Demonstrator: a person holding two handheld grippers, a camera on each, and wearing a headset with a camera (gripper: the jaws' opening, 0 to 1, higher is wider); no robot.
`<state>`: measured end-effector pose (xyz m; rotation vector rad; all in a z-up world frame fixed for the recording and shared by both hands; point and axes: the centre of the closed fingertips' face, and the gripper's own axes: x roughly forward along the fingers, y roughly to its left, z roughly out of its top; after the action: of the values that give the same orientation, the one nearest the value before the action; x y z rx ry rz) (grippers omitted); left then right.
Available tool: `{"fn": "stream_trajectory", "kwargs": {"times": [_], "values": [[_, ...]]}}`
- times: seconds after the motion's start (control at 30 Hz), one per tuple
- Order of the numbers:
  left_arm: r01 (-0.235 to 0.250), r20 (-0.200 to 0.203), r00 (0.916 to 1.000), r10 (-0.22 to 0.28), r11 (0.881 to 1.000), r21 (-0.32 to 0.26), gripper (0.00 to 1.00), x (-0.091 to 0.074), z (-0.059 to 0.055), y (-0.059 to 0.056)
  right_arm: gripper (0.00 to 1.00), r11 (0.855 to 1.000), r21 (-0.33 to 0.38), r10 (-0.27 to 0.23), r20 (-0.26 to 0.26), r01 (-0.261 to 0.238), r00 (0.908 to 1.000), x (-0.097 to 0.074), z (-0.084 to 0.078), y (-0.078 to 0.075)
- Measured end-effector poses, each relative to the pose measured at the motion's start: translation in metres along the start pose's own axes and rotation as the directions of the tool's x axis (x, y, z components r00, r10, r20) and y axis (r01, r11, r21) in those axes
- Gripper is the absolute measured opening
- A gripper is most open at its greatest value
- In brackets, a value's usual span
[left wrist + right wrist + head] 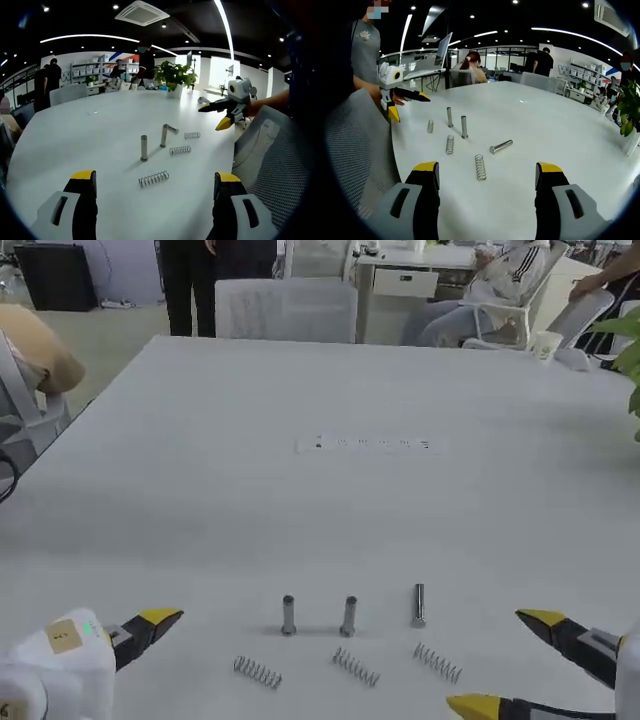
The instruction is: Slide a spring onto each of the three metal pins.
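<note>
**Both grippers open, springs and pins loose on the table**

Open-plan office, big white table (320,390). A mesh chair (285,310) stands at the far edge, with a plant (628,350) at the right and people seated and standing behind.

Pins sit in a row near the person's edge of the table. The left pin (288,614) and middle pin (349,615) stand upright. The right pin (418,605) lies on its side; the right gripper view shows it flat on the surface.

Springs lie flat in a second row, closer to the person than the pins, roughly one per pin: left spring (257,672), middle spring (356,667), right spring (437,663). None is on a pin.

Left gripper (155,176): jaws spread wide, gripping nothing. In the head view it sits at the lower left, to the left of the left spring and apart from it. In its own view the left spring lies straight ahead, just past the jaw tips and centred between them, with the left pin behind it.

Right gripper (492,661): jaws spread wide, gripping nothing. In the head view it sits at the lower right, near the right spring but not touching it. In its own view that spring lies ahead between the jaw lines, with the fallen pin just beyond.

Both rows lie between the two grippers.
</note>
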<state>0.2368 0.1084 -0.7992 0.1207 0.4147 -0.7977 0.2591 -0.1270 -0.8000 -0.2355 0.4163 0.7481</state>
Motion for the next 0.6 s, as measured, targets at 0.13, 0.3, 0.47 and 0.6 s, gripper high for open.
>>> {"fn": "stream_trajectory", "kwargs": {"times": [0.13, 0.3, 0.47, 0.6], "values": [[0.0, 0.003, 1.0, 0.0, 1.0, 0.001, 0.94, -0.0011, 0.0011, -0.0011, 0.77, 1.0, 0.0, 0.001, 0.0, -0.001, 1.0, -0.002, -0.0002, 0.0006], [0.001, 0.005, 1.0, -0.001, 1.0, 0.002, 0.94, -0.0018, 0.0023, -0.0018, 0.77, 1.0, 0.0, -0.006, 0.001, 0.006, 1.0, -0.0041, -0.0009, -0.0001], [0.002, 0.006, 1.0, -0.002, 1.0, 0.007, 0.94, -0.0016, 0.0027, -0.0021, 0.77, 1.0, 0.0, -0.011, 0.001, 0.011, 0.9999, -0.0049, -0.0014, -0.0002], [0.004, 0.008, 1.0, -0.004, 1.0, 0.01, 0.94, -0.0011, 0.0032, -0.0021, 0.77, 1.0, 0.003, -0.015, 0.003, 0.015, 0.9999, -0.0063, -0.0021, -0.0012]]}}
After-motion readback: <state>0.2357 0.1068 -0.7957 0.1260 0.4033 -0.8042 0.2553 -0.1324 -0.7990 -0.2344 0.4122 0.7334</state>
